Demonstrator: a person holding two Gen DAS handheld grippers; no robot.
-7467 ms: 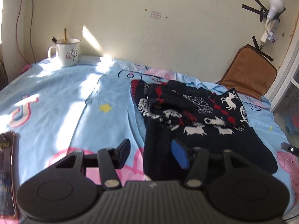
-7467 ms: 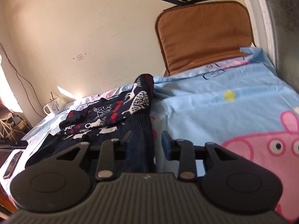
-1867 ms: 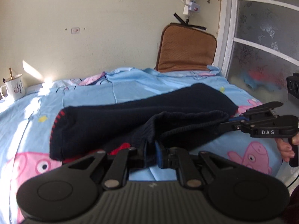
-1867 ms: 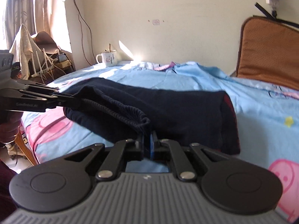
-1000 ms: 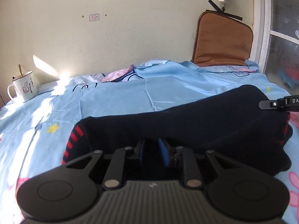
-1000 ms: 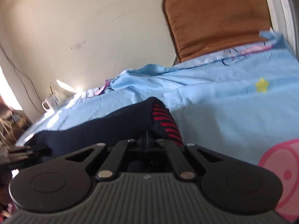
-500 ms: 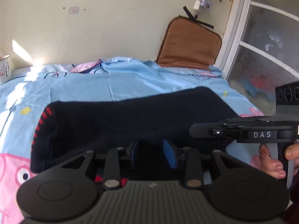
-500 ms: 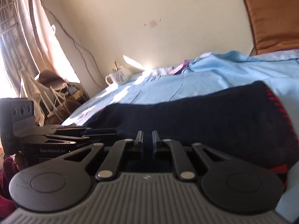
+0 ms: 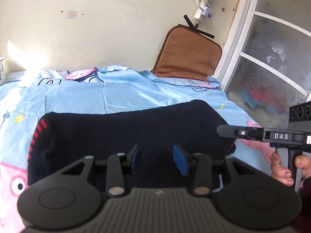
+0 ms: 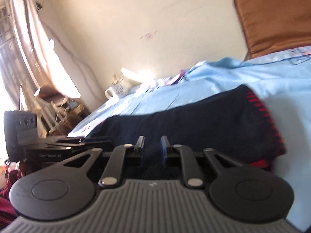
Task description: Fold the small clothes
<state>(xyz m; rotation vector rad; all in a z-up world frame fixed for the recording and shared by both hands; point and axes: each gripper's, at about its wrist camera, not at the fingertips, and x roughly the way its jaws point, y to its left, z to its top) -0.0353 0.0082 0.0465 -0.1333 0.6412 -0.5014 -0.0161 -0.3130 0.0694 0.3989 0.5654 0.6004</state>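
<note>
**Both grippers letting go of the folded sweater**

The dark sweater (image 9: 136, 134) lies folded on the blue bed sheet (image 9: 116, 95). Left hand-held gripper (image 9: 158, 159) is opening, pads clear of the knit. Right hand-held gripper (image 10: 151, 149) is opening too, fabric just beyond its fingers, nothing grasped.

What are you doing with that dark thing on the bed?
A person is folding a dark navy sweater with red trim on a blue cartoon bedsheet. It lies folded into a long bundle. The left gripper and the right gripper are both opening, with nothing pinched between their fingers, so the sweater lies free on the sheet. A brown cushion leans against the wall behind.
</note>
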